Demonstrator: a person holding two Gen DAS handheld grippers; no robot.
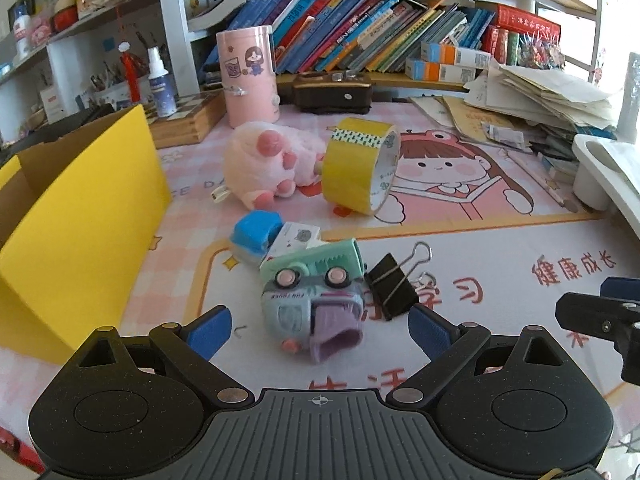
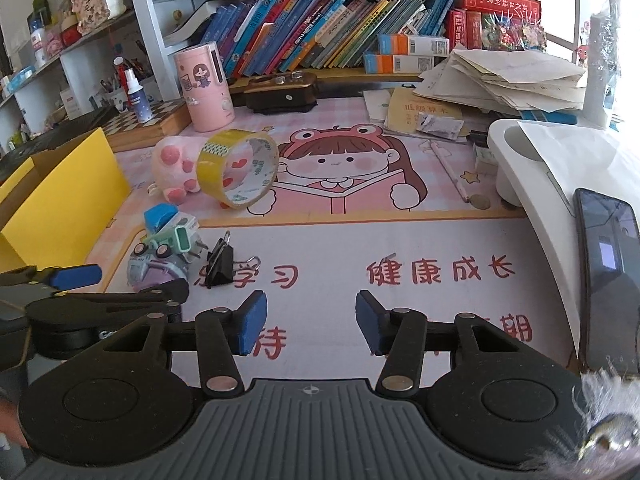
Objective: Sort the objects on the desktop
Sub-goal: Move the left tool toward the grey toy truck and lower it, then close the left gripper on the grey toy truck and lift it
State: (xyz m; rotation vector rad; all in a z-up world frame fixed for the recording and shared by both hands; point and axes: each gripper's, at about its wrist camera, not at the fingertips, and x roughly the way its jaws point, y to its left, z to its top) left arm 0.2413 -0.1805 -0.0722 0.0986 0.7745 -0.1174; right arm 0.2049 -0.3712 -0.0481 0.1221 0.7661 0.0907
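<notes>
A pale toy truck point(image 1: 312, 300) lies overturned on the desk mat, right in front of my open left gripper point(image 1: 320, 330), between its blue pads. A black binder clip point(image 1: 394, 286) lies just right of it. A blue stamp-like block point(image 1: 254, 234), a small white box point(image 1: 296, 237), a pink plush paw point(image 1: 268, 164) and a yellow tape roll point(image 1: 360, 166) lie farther back. My right gripper point(image 2: 311, 322) is open and empty over the mat, right of the truck point(image 2: 156, 264) and clip point(image 2: 220, 262). The left gripper point(image 2: 76, 280) shows at the right wrist view's left edge.
An open yellow cardboard box point(image 1: 80, 216) stands at the left. A pink cylinder point(image 1: 250, 76) and a dark stapler-like case point(image 1: 330, 92) stand behind, under a bookshelf. Paper stacks point(image 2: 504, 80), a white lamp base point(image 2: 532, 160) and a phone point(image 2: 610, 280) sit at the right.
</notes>
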